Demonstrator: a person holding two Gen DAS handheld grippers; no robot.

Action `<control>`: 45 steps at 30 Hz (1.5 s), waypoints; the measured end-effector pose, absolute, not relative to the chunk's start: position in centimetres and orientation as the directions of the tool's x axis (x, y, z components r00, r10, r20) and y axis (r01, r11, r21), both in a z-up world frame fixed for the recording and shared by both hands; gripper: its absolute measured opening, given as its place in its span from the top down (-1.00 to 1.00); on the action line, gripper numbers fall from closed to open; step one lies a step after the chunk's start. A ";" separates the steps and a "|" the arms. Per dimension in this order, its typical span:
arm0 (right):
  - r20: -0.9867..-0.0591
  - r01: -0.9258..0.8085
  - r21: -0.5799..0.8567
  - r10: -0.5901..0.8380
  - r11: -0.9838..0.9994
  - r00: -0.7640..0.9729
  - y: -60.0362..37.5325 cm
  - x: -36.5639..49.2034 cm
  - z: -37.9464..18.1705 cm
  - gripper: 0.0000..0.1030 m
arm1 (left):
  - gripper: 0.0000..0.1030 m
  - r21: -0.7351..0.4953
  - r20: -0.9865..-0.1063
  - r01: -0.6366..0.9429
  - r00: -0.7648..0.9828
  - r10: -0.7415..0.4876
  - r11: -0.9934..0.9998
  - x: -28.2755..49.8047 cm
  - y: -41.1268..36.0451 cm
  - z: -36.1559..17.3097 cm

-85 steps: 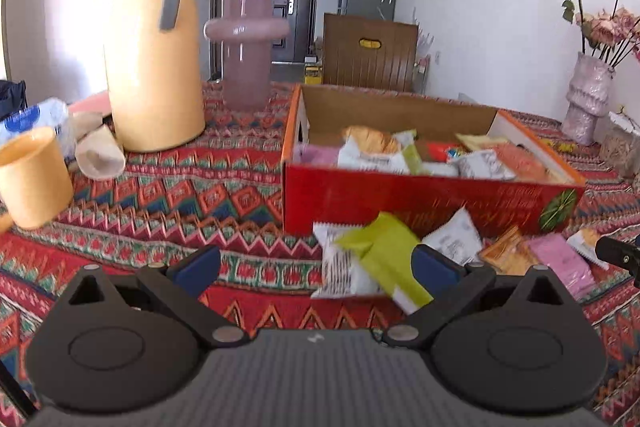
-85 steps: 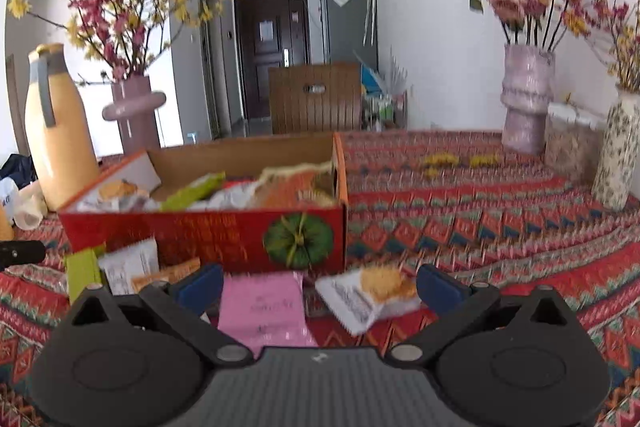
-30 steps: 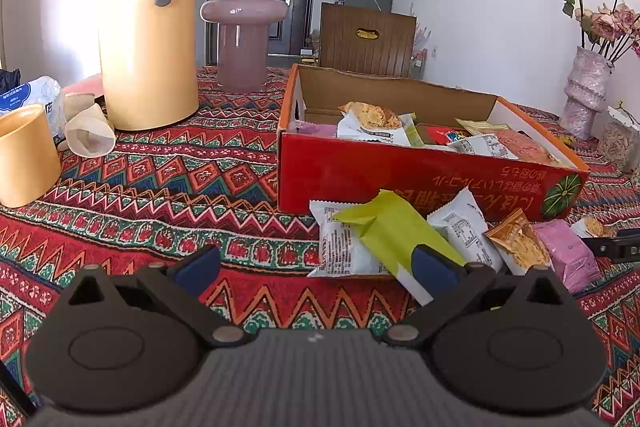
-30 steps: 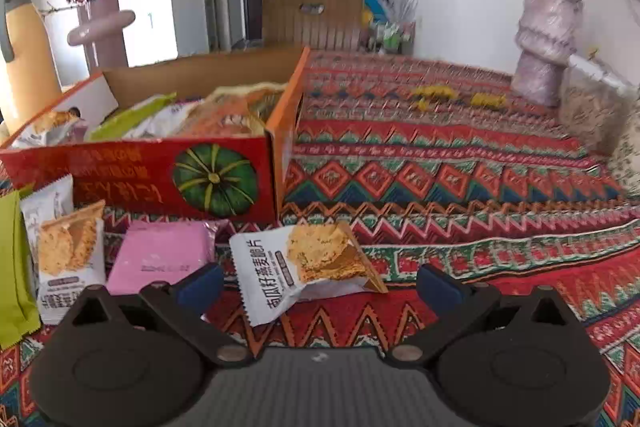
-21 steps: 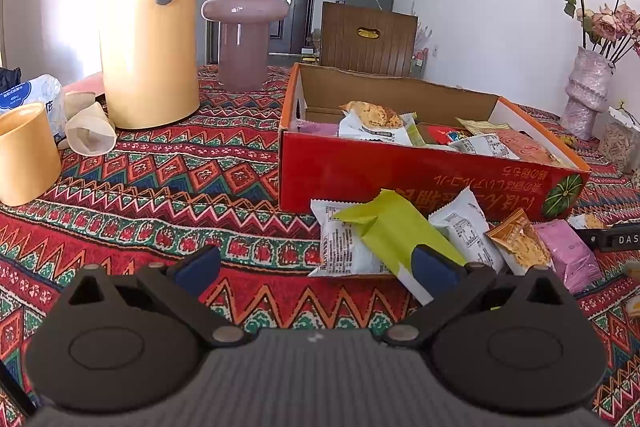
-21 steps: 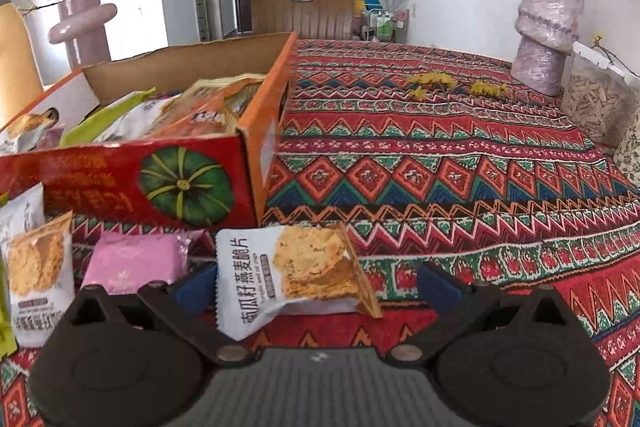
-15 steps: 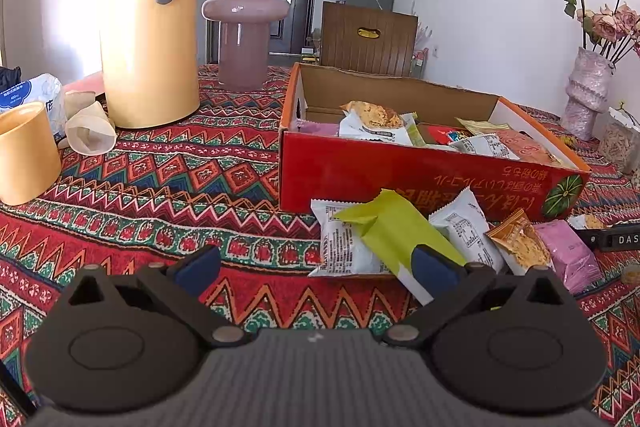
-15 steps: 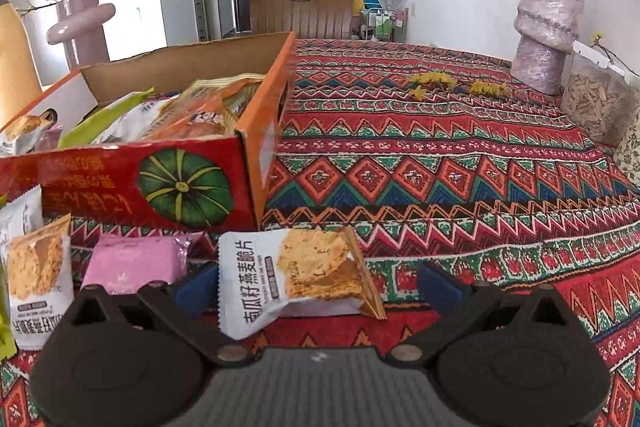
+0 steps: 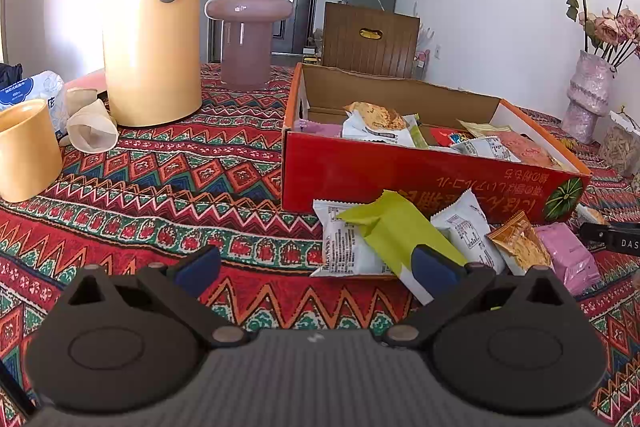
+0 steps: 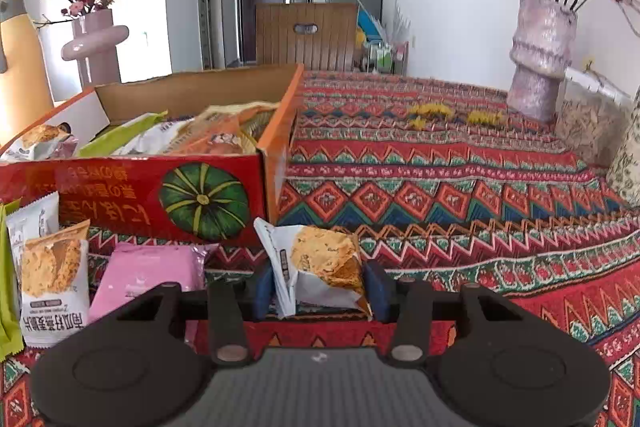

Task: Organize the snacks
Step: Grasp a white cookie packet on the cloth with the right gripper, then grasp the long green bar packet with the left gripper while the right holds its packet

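Observation:
A red cardboard box with a green pumpkin print holds several snack packets. In front of it lie a green packet, white packets, an orange cracker packet and a pink packet. My left gripper hovers open before this pile, nothing between its fingers. In the right wrist view the jaws of my right gripper are closing on a white cracker packet. Both pads press its sides and it stands crumpled and tilted up, just right of the box corner. The pink packet lies to its left.
A tall yellow jug, a pink vase, a yellow cup and paper cups stand on the patterned cloth left of the box. A rose vase and a glass jar stand at the far right.
The right jaws have come in from wide open onto the cracker packet, which has crumpled and tipped up between them. The left gripper has stayed where it was, open.

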State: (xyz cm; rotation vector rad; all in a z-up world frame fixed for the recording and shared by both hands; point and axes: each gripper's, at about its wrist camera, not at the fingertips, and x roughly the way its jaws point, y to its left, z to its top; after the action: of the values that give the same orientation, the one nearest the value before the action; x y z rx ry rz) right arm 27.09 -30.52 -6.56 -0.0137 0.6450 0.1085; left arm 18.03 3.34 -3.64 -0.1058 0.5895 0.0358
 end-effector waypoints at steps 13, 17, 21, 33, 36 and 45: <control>-0.376 -0.143 0.051 0.152 0.988 0.914 -27.9 20.0 -3.0 0.13 | -1.00 -0.094 -0.556 -0.059 0.831 -0.004 0.994 18.0 3.3 -3.6; -0.337 -0.214 0.083 0.230 0.973 0.913 -25.6 18.4 -2.6 0.13 | -1.00 -0.093 -0.555 -0.059 0.832 -0.003 0.994 18.0 3.3 -3.6; -0.328 -0.224 0.077 0.237 0.971 0.914 -24.0 18.4 -3.1 0.13 | -1.00 -0.090 -0.555 -0.059 0.832 -0.001 0.994 18.0 3.3 -3.6; -0.340 -0.221 0.116 0.248 0.968 0.907 -24.7 18.7 -3.9 0.13 | -1.00 -0.077 -0.587 -0.005 0.809 -0.041 0.997 18.2 0.6 -1.9; -0.334 -0.222 0.123 0.251 0.967 0.908 -24.8 18.6 -3.9 0.12 | -1.00 -0.058 -0.601 0.012 0.798 -0.045 0.998 18.5 -1.3 -1.7; -0.306 -0.234 0.133 0.264 0.963 0.915 -25.1 18.0 -3.8 0.12 | -1.00 -0.009 -0.717 -0.064 0.696 0.038 0.998 20.7 -4.2 -3.6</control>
State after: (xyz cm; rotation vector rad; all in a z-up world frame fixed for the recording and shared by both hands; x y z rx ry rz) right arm 17.99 -25.08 -3.78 0.0940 0.3278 0.2567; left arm 20.73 -4.25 -3.58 -0.0339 0.7991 0.0566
